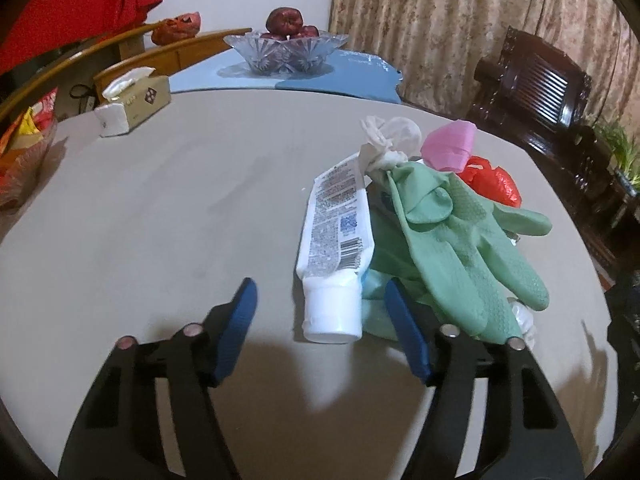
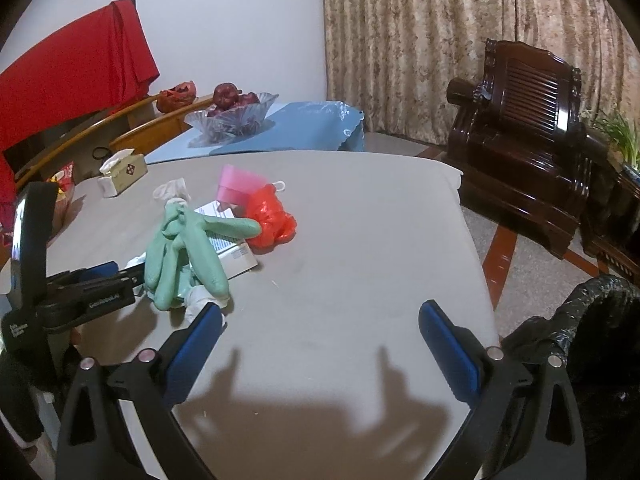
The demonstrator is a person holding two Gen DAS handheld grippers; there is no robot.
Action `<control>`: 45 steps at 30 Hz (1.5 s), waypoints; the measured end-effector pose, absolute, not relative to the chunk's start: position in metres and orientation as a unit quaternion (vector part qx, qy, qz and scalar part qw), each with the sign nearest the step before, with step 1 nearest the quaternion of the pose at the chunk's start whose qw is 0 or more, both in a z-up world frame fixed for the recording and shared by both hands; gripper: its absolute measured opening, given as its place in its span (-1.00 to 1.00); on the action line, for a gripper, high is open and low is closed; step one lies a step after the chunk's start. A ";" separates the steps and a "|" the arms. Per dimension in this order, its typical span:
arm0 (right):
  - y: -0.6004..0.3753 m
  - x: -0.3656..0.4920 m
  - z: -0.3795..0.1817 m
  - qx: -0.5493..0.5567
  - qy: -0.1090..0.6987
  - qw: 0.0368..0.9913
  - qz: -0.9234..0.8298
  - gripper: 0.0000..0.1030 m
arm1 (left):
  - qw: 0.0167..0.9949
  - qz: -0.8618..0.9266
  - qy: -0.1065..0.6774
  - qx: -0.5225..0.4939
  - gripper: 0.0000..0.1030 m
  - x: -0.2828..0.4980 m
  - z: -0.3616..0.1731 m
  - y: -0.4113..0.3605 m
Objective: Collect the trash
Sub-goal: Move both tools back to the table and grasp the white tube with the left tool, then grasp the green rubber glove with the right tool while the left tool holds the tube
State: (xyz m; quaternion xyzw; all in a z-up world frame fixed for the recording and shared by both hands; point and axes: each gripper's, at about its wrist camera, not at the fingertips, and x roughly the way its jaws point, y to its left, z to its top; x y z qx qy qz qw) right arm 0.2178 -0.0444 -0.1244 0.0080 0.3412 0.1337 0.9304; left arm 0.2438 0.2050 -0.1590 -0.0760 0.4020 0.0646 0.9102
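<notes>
Trash pile (image 1: 424, 216) beside wide-open left claw (image 1: 320, 300) straddling white tube (image 1: 334, 248).

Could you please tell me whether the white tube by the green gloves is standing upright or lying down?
Lying down: the white plastic tube rests flat on the grey table, cap toward the camera, its printed back label facing up.

fruit bowl (image 1: 286, 49), tissue box (image 1: 132, 104), armchair (image 2: 520, 136)
</notes>
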 end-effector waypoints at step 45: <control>0.021 0.227 -0.130 -0.001 0.352 0.913 0.207 0.65 | 0.899 0.099 0.408 -0.123 -0.44 0.191 -0.162 0.251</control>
